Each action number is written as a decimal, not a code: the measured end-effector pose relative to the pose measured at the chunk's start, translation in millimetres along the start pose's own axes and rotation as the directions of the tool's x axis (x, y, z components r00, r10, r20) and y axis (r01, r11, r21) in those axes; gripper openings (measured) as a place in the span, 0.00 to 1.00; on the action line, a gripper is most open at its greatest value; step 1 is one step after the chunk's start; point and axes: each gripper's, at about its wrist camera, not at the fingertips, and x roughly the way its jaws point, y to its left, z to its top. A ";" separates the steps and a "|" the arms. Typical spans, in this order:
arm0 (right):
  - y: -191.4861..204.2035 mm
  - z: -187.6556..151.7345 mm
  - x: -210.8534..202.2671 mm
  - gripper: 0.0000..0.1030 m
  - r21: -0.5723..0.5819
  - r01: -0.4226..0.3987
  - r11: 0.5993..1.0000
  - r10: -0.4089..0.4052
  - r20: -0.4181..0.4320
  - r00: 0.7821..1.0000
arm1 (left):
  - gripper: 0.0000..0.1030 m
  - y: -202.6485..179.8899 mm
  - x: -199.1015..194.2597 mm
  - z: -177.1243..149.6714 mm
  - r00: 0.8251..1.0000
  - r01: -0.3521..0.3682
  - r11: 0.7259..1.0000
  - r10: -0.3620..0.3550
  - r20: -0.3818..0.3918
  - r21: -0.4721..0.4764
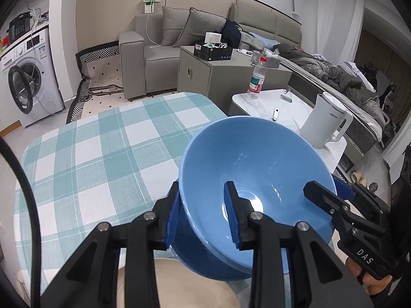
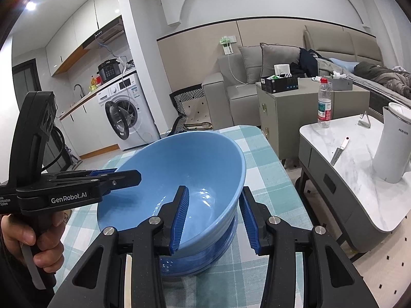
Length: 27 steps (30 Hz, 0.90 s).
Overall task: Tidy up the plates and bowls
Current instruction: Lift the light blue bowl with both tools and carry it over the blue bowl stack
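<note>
Both tools straddle the rim of the same blue bowl [image 1: 253,179] from opposite sides: the left tool [image 1: 203,220] has one finger outside the wall and one inside, and looks clenched on the rim at about 7 o'clock in its view, while the right tool [image 2: 214,220] has a finger inside and one outside at about 5 o'clock in its own view. Its outer pad seems to stand a little off the wall, so I cannot tell whether it truly grips. Holding the bowl from two sides probably keeps it steady, since it sits tilted rather than level. Beneath it lies a darker blue dish [image 2: 205,256], likely another bowl it is being nested into, resting on the checked surface [image 1: 102,154] near the front edge. A pale plate [image 1: 179,287] shows at 6 o'clock in the left view. Stacking seems under way, with the upper bowl not yet seated flat.
</note>
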 end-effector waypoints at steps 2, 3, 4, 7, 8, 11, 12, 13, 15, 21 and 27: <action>-0.5 -0.3 2.5 0.41 0.000 -0.002 1.000 0.002 -0.005 1.000 | 0.30 1.1 1.4 -2.3 1.000 -0.001 1.000 0.001 -0.006 -0.001; -1.7 0.0 4.5 0.41 -0.001 -0.003 1.000 0.003 -0.012 1.000 | 0.30 2.0 2.8 -2.7 1.000 -0.003 1.000 0.003 -0.010 -0.001; -2.0 -0.5 5.9 0.41 -0.002 -0.005 1.000 0.005 -0.016 1.000 | 0.30 2.7 4.2 -3.3 1.000 -0.004 1.000 0.004 -0.014 -0.001; -1.9 -2.7 9.7 0.41 -0.004 -0.007 1.000 0.006 -0.024 1.000 | 0.30 5.2 9.3 -6.7 0.999 -0.012 1.000 0.012 -0.032 -0.003; -2.1 -3.7 11.2 0.41 -0.006 -0.005 1.000 0.005 -0.027 1.000 | 0.30 5.9 10.5 -7.8 0.999 -0.015 1.000 0.015 -0.035 -0.004; -0.4 -5.6 16.9 0.41 -0.010 -0.003 1.000 0.003 -0.039 0.999 | 0.30 7.9 12.8 -11.2 0.999 -0.023 1.000 0.023 -0.043 -0.004; 0.0 -6.0 18.0 0.41 -0.010 -0.004 1.000 0.004 -0.042 0.999 | 0.30 8.6 14.3 -12.0 0.998 -0.025 1.000 0.025 -0.049 -0.002; 0.9 -6.8 18.3 0.41 -0.011 -0.005 1.000 0.005 -0.044 0.999 | 0.30 9.0 15.4 -13.2 0.998 -0.027 1.000 0.027 -0.055 -0.002; 2.3 -7.9 20.2 0.41 -0.015 -0.005 1.000 0.004 -0.050 0.999 | 0.30 10.5 17.3 -15.1 0.998 -0.030 1.000 0.030 -0.060 -0.004; 2.6 -11.3 28.4 0.41 -0.019 -0.010 1.000 0.008 -0.076 0.997 | 0.30 14.5 25.3 -20.7 0.996 -0.040 0.999 0.039 -0.083 -0.008; 7.1 -17.2 36.7 0.41 -0.040 -0.004 0.999 0.000 -0.100 0.995 | 0.30 16.5 30.3 -25.3 0.994 -0.057 0.998 0.056 -0.098 -0.005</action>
